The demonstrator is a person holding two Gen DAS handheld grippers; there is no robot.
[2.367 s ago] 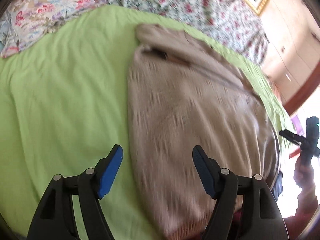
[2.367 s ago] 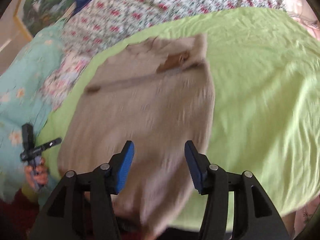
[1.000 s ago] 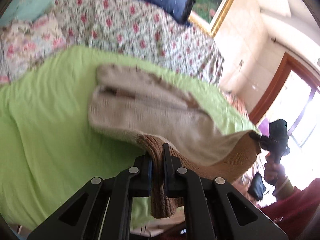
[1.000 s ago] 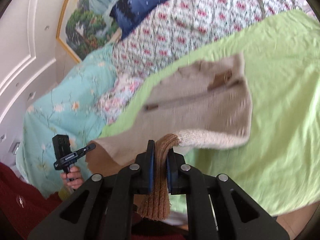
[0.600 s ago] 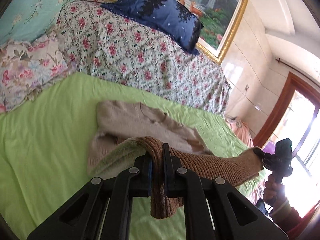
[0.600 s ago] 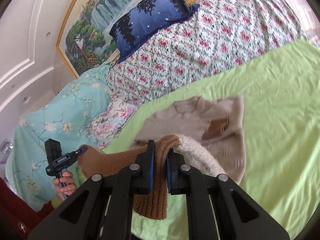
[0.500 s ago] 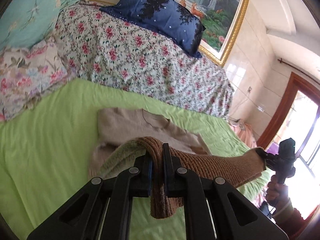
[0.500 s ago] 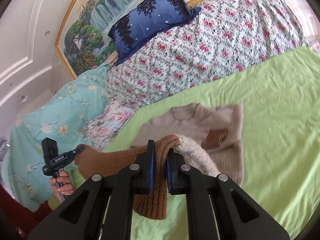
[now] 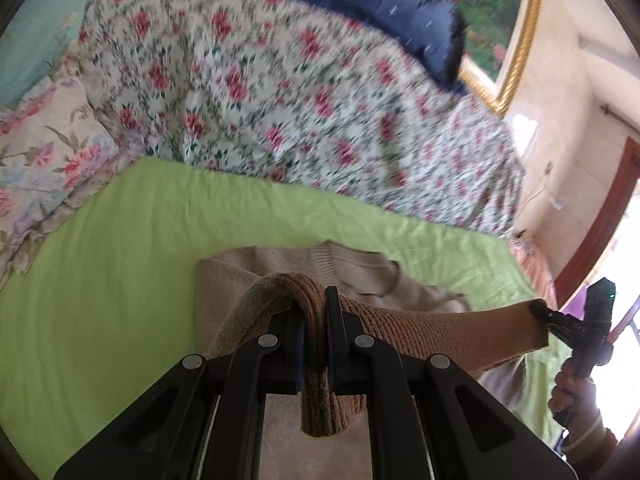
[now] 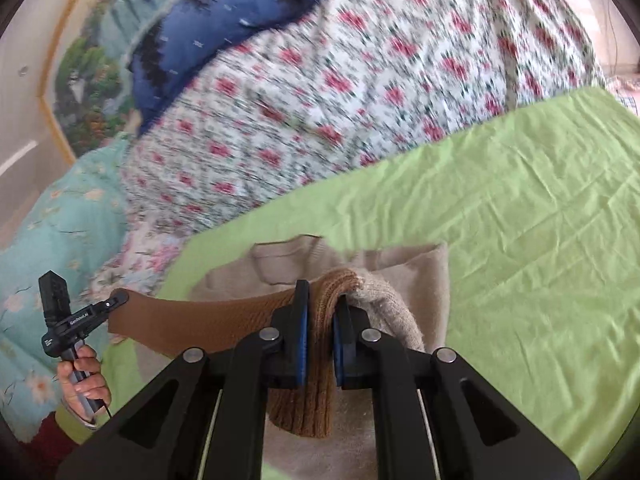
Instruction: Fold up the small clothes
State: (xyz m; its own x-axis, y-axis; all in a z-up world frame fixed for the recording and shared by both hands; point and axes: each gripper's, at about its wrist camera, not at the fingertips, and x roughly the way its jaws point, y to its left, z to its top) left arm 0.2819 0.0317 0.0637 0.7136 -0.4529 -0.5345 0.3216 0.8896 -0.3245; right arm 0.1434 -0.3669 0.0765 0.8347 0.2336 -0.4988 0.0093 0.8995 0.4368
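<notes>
The bottom-to-top fold is in hand: the left gripper [image 9: 316, 344] and right gripper [image 10: 320, 344], each clamped tight on a corner of the brown ribbed hem [image 9: 432, 336], hold it taut above the beige sweater [image 9: 360, 270] on the green sheet [image 9: 120, 248]. Next, I judge, the hem must be lowered level onto the sweater's neckline (both corners together) before the jaws let go. Both grippers slant downward toward the sweater's collar, side by side.

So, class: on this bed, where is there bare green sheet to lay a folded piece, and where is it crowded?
Bare sheet lies left of the beige sweater, up to the floral pillow, and more to its right. It is crowded at the head: floral quilt, navy pillow.
</notes>
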